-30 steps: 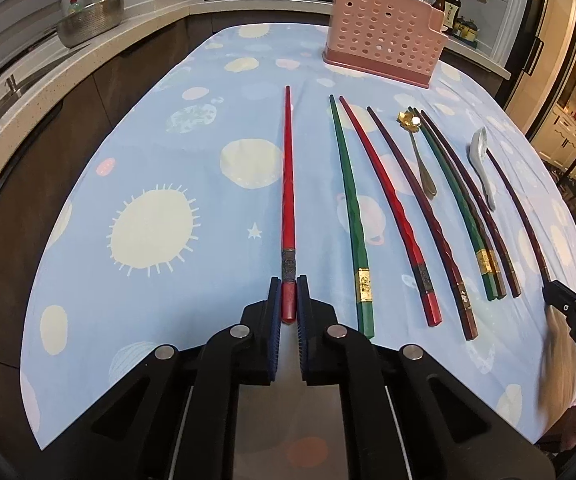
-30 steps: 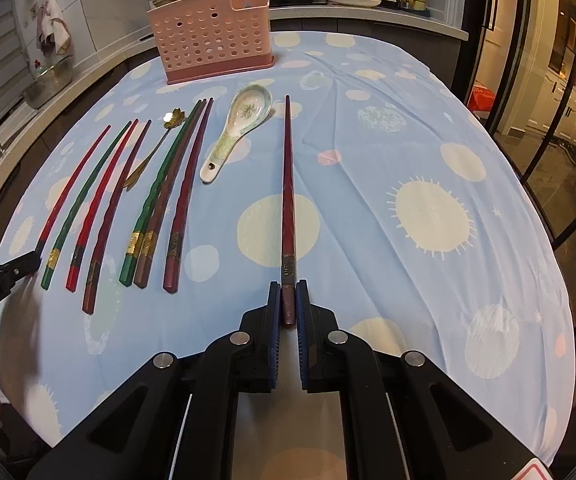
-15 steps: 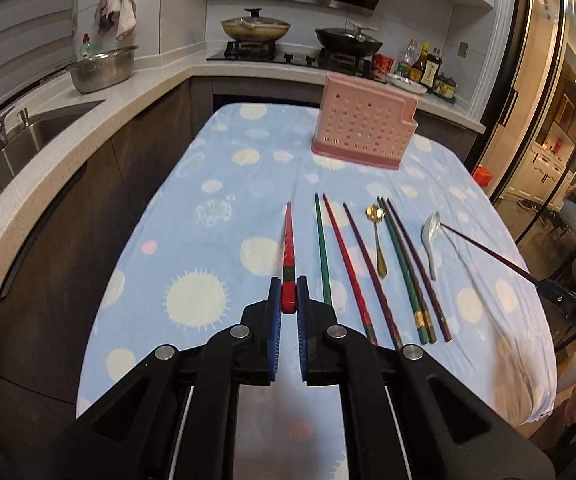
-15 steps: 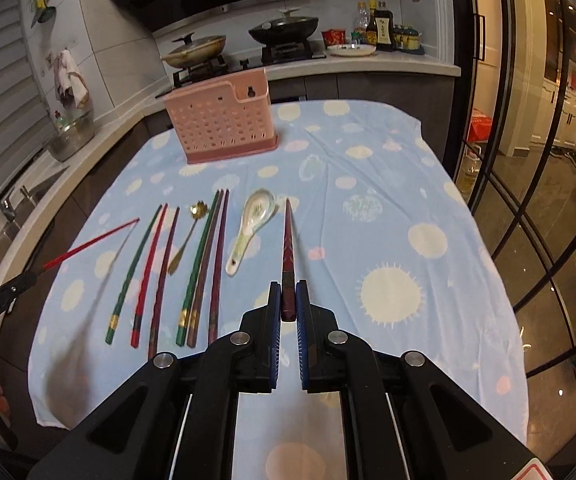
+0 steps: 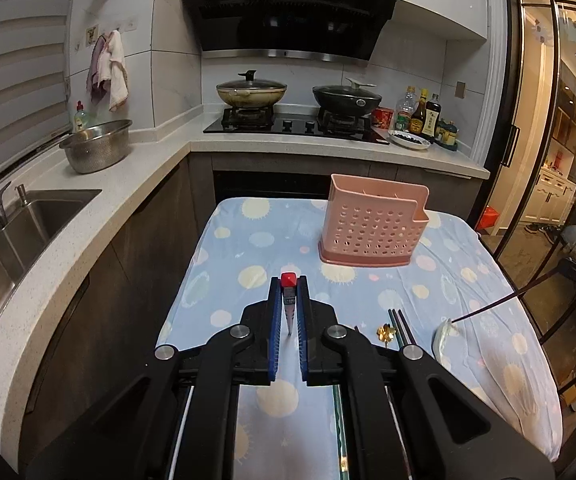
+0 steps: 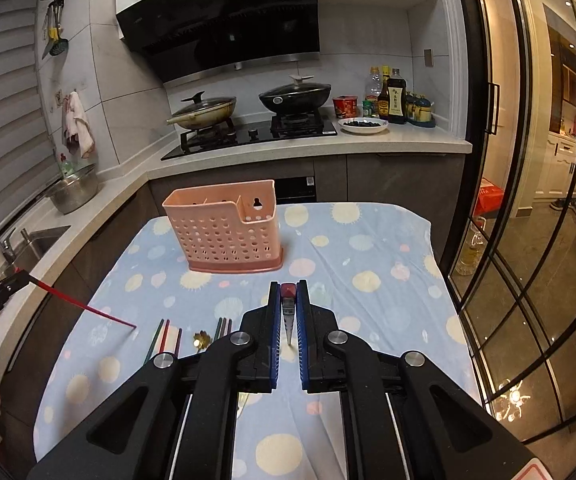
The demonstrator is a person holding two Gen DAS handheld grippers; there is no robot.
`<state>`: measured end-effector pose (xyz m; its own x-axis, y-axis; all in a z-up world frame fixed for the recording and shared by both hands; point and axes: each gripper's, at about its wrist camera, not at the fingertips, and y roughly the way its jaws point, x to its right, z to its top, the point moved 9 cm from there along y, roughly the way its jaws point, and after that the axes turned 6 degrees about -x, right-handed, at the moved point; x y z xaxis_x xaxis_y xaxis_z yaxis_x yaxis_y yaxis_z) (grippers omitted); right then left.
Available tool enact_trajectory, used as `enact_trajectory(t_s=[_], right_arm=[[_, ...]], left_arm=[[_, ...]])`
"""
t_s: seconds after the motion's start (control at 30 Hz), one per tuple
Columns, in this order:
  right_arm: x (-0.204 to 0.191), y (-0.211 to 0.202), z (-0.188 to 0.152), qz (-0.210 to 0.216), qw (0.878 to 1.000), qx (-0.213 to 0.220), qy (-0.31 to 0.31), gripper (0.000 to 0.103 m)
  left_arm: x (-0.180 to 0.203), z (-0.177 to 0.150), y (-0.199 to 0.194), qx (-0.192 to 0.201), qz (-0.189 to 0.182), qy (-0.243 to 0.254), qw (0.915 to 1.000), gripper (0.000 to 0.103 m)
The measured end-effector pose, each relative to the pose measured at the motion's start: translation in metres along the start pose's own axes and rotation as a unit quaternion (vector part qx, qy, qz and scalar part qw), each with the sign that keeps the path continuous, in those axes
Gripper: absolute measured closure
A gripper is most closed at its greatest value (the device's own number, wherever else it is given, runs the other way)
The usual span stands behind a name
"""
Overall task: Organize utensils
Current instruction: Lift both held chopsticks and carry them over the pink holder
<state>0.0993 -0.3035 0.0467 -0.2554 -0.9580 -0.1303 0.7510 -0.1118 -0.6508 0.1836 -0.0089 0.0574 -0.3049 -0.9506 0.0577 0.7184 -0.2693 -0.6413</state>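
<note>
My left gripper (image 5: 288, 286) is shut on a red chopstick (image 5: 288, 308), held high above the table with its tip hanging down. It shows from the side in the right wrist view (image 6: 83, 307). My right gripper (image 6: 288, 294) is shut on a dark red chopstick (image 6: 288, 314), also lifted tip down; it shows in the left wrist view (image 5: 500, 303). The pink perforated utensil holder (image 5: 372, 226) stands upright at the far end of the table (image 6: 223, 226). Several chopsticks (image 6: 163, 334), a gold spoon (image 6: 201, 338) and a white ceramic spoon (image 5: 446, 334) lie on the blue tablecloth below.
The table (image 5: 247, 248) is covered by a blue cloth with pale dots. A counter with a sink (image 5: 15, 232) and a steel bowl (image 5: 96, 150) runs along the left. A stove with two pans (image 5: 300, 100) and bottles (image 5: 424, 114) stand behind. Glass doors (image 6: 536, 200) are at the right.
Both grippers have risen high above the table, each with its chopstick, and tilted so the chopsticks now hang tip down. The holder now stands ahead of both grippers.
</note>
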Motion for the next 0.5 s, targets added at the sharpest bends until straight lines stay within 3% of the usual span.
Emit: enact_trajectory(t_s=[0.3, 0.5], right_arm=[[-0.004, 0.021, 0.054, 0.014, 1.0, 0.018, 0.001, 0.096], [-0.013, 0.025, 0.114, 0.026, 0.998, 0.05, -0.003, 0.096]], left_arm=[[0.007, 0.055, 0.018, 0.025, -0.008, 0.01, 0.9996, 0.096], [0.018, 0.11, 0.018, 0.061, -0.018, 0.015, 0.9979, 0.096]])
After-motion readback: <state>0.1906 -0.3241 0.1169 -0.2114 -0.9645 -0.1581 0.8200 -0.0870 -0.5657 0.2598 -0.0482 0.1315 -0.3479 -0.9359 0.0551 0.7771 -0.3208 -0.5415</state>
